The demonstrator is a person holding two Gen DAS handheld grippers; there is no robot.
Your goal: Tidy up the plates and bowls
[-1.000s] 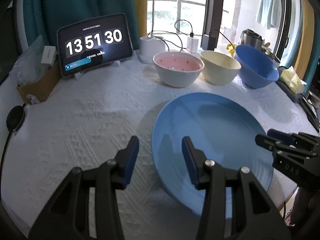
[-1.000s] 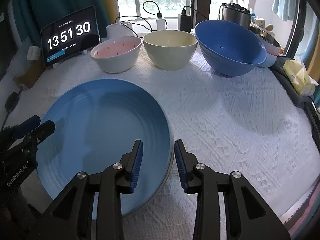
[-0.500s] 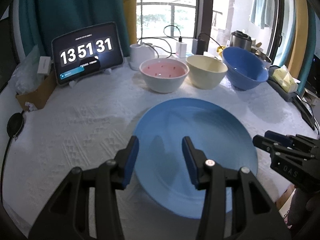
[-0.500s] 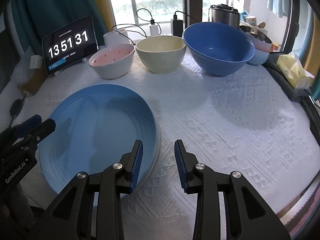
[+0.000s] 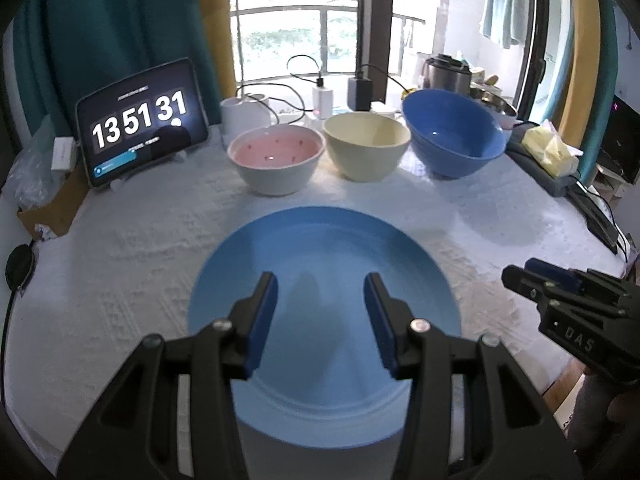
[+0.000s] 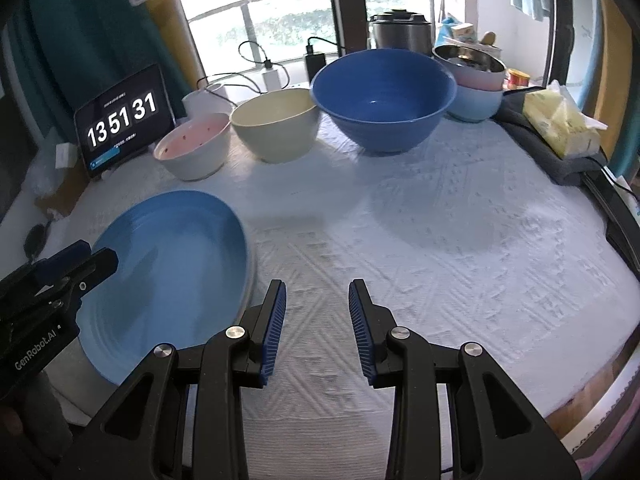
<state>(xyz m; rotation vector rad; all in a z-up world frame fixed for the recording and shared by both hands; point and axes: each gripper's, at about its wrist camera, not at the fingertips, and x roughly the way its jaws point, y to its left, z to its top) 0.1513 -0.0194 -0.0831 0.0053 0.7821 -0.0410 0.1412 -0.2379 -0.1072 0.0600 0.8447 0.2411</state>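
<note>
A large blue plate (image 5: 324, 256) lies flat on the white tablecloth; it also shows in the right wrist view (image 6: 172, 256). Behind it stand three bowls in a row: a pink-lined bowl (image 5: 275, 164), a cream bowl (image 5: 366, 152) and a big blue bowl (image 5: 454, 132). My left gripper (image 5: 320, 312) is open and empty, raised over the near half of the plate. My right gripper (image 6: 316, 312) is open and empty over bare cloth, to the right of the plate. The three bowls also show in the right wrist view: pink (image 6: 194, 150), cream (image 6: 276, 124), blue (image 6: 384, 96).
A tablet clock (image 5: 142, 124) stands at the back left. Chargers and cables (image 5: 322, 100) sit behind the bowls. Stacked smaller bowls (image 6: 476, 84) and a cooker (image 6: 402, 30) are at the back right, a tissue pack (image 6: 560, 124) on the right edge.
Both grippers have pulled back and risen away from the plate. The right gripper has moved right, off the plate's rim onto bare cloth. The plate and bowls stay put.
</note>
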